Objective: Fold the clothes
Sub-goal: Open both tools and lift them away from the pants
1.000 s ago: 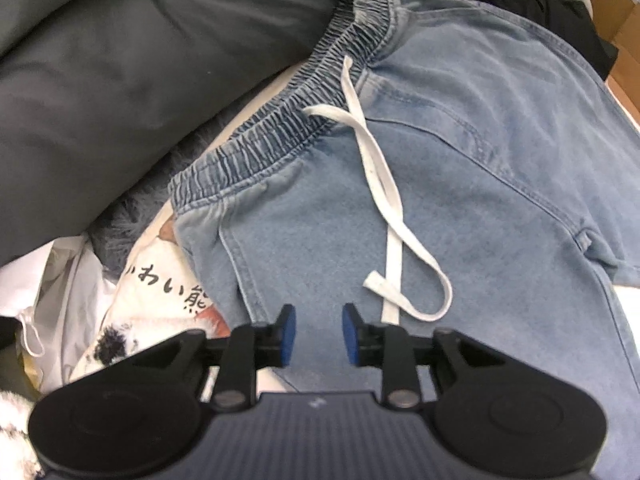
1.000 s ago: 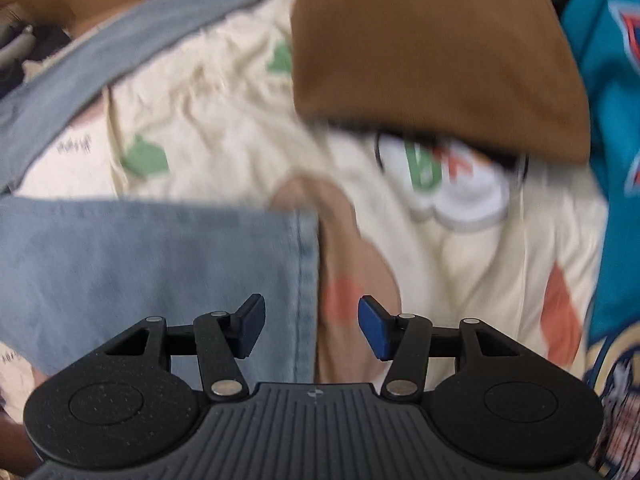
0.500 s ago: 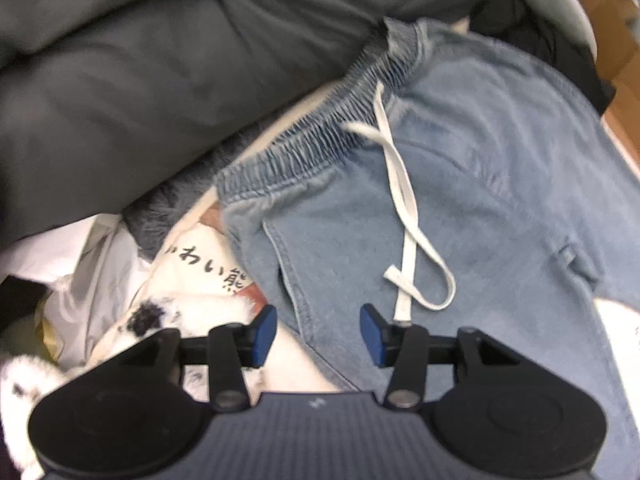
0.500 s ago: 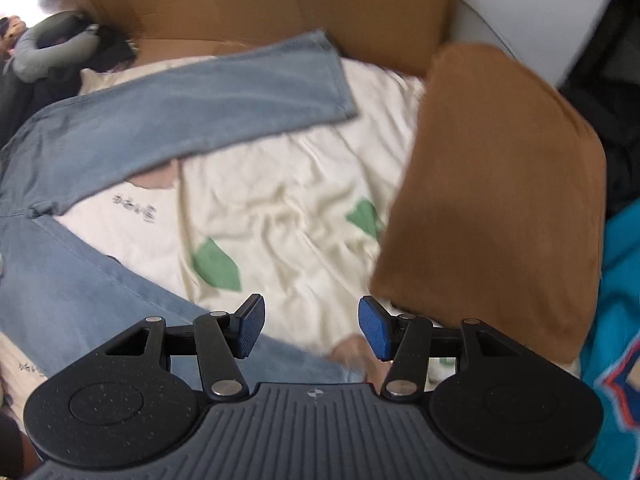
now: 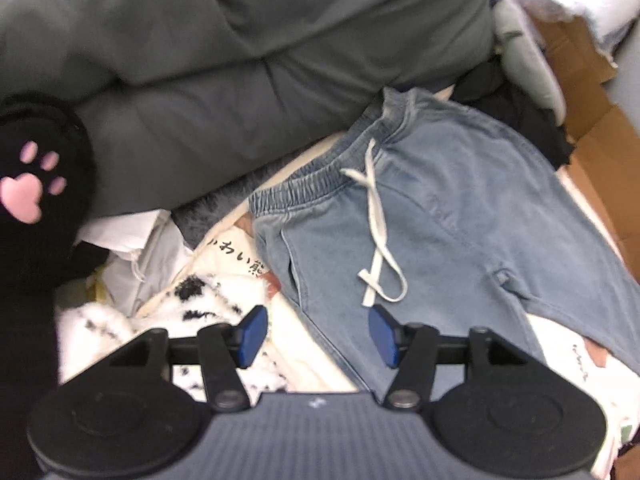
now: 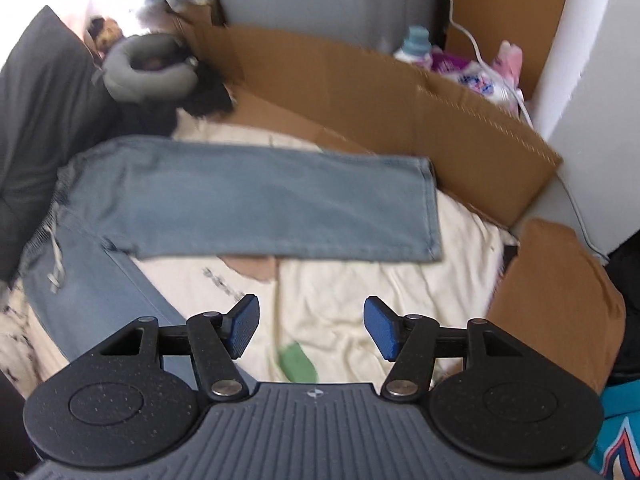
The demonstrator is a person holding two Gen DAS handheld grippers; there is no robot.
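- Left wrist view: left hand-held gripper (image 5: 317,331) points steeply down, jaws apart and just been widening, nothing between the blue pads (image 5: 251,334).
- Light-blue denim trousers (image 5: 460,216) lie ahead of that hand-held gripper, elastic waistband (image 5: 320,178) toward the far side, white drawstring (image 5: 376,236) trailing loose down the front.
- Near edge of the trousers passes under the gap between the pads; no contact visible.
- Left of the trousers: cream sheet with printed characters (image 5: 236,256), a white-and-black fleecy cloth (image 5: 208,300); beyond, a grey duvet (image 5: 240,60).
- Far left: black paw-print plush (image 5: 32,184), pink pads on it.
- Right wrist view: right hand-held gripper (image 6: 311,330) jaws wide, just been opening further, empty.
- Ahead of it one trouser leg (image 6: 256,208) lies flat across the cream bedsheet (image 6: 360,288), hem to the right; the other leg runs down to the left of the gripper.
- Brown cushion (image 6: 560,300) to the right, cardboard panel (image 6: 360,92) beyond the leg, grey neck pillow (image 6: 144,68) far left.
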